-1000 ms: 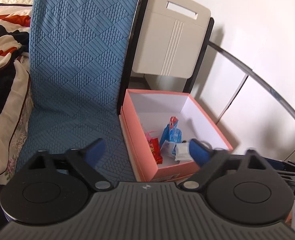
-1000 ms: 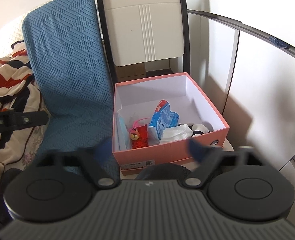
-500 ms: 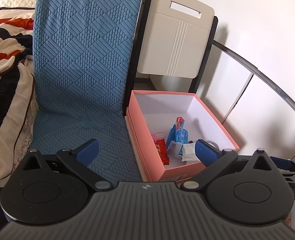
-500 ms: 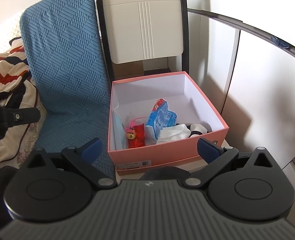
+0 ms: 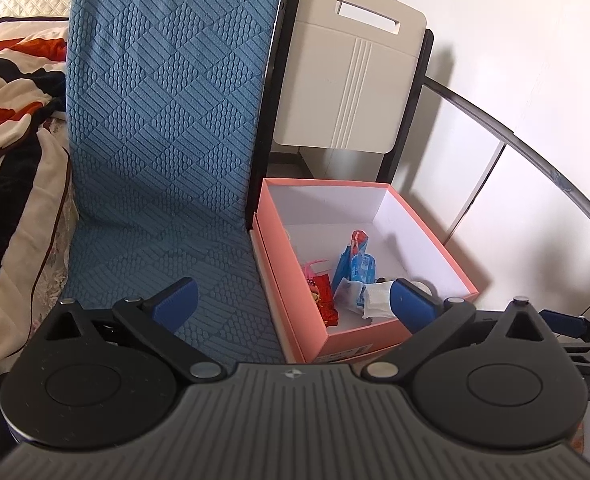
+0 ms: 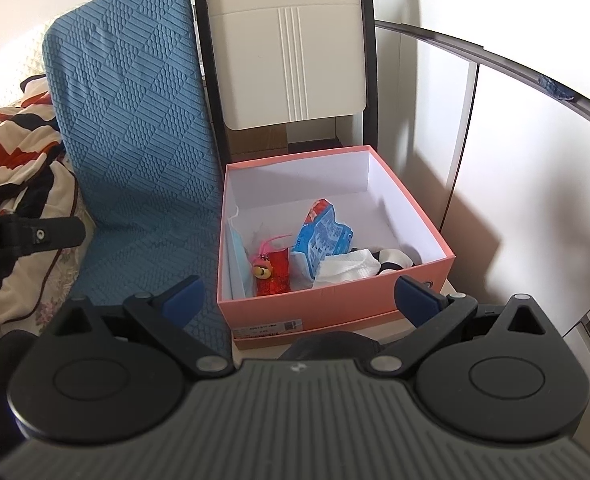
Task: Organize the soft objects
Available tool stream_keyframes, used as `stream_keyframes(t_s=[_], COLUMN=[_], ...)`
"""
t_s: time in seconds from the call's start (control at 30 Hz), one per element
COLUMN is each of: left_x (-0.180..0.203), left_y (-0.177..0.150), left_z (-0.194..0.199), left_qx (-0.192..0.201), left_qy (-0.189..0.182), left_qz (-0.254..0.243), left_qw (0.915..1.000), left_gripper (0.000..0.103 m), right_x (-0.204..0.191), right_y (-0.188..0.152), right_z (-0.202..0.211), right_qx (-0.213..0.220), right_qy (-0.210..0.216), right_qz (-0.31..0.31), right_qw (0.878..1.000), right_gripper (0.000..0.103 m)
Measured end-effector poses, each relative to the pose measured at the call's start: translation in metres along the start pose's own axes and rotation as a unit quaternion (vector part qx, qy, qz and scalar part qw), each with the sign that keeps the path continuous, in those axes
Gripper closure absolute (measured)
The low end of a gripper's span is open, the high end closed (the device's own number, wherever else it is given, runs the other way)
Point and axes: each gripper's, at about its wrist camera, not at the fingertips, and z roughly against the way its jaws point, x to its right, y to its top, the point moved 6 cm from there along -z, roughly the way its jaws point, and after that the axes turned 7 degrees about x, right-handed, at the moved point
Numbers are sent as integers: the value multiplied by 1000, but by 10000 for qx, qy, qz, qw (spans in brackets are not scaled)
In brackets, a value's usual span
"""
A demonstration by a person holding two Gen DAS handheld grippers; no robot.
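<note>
An open pink box (image 6: 335, 308) stands beside a blue quilted cushion (image 6: 135, 120). Inside the box lie a blue packet (image 6: 323, 236), a red charm (image 6: 273, 272), a white cloth (image 6: 347, 266), a pale blue mask (image 6: 237, 256) and a black-and-white piece (image 6: 391, 260). My right gripper (image 6: 301, 299) hovers open just short of the box's front wall, holding nothing. In the left wrist view the box (image 5: 375, 332) sits to the right, with the packet (image 5: 355, 264) and cloth (image 5: 375, 300) showing. My left gripper (image 5: 293, 304) is open and empty, over the cushion's (image 5: 163, 120) edge and the box's near corner.
A folded white chair (image 5: 351, 72) with a black frame leans behind the box. A striped blanket (image 5: 7, 100) lies left of the cushion. White wall panels (image 5: 515, 160) close off the right. A dark rounded object (image 6: 331, 344) sits in front of the box.
The fingers of both grippers have spread a little wider. The left wrist view has tilted slightly, so the box now sits further right in it. Nothing was picked up.
</note>
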Motion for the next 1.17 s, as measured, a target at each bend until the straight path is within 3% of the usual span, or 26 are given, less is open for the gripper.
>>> stream_keyframes(t_s=[1.17], left_x=[1], left_y=[-3], left_z=[-1], left_qx=[-34], left_qy=[111], left_qz=[-1], left_qw=[9999], left_gripper=[0], right_x=[1], right_y=[-7], right_z=[0], right_qx=[-75], right_qy=[-27], right_qz=[-71], right_qw=[9999], right_gripper=[0])
